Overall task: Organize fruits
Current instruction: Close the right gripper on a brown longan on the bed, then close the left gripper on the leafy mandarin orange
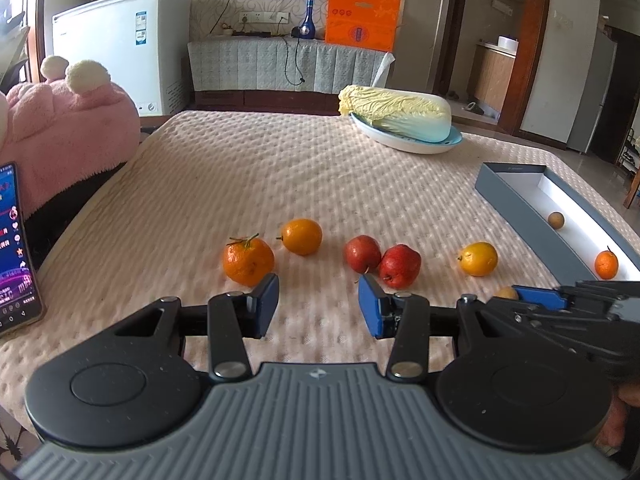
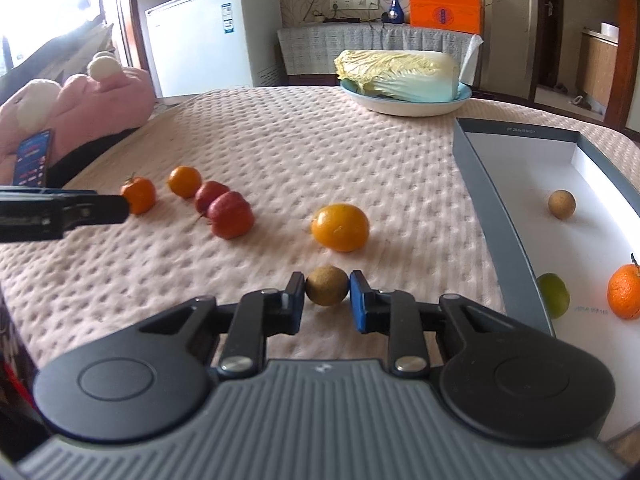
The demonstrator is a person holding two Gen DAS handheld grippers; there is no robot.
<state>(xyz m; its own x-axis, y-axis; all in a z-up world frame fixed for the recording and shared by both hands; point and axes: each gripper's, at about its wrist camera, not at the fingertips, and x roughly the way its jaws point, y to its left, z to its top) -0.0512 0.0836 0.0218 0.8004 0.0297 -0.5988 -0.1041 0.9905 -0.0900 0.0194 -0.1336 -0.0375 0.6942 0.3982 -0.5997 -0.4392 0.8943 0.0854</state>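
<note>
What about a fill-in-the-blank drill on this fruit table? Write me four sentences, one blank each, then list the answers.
1. The right gripper has its fingers shut on a small round ____ fruit.
2. The left gripper is ____, with nothing between its fingers.
3. The plate at the far end holds a ____.
4. The number of red fruits lying on the table cover is ____.

Missing words: brown; open; cabbage; two

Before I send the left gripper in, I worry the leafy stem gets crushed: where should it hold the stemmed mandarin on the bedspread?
Grip the stemmed mandarin across its round middle, pads on its left and right sides, coming in low from the near side. The stem points up, so a sideways pinch below it spares it. The left gripper stands open just short of it.
</note>
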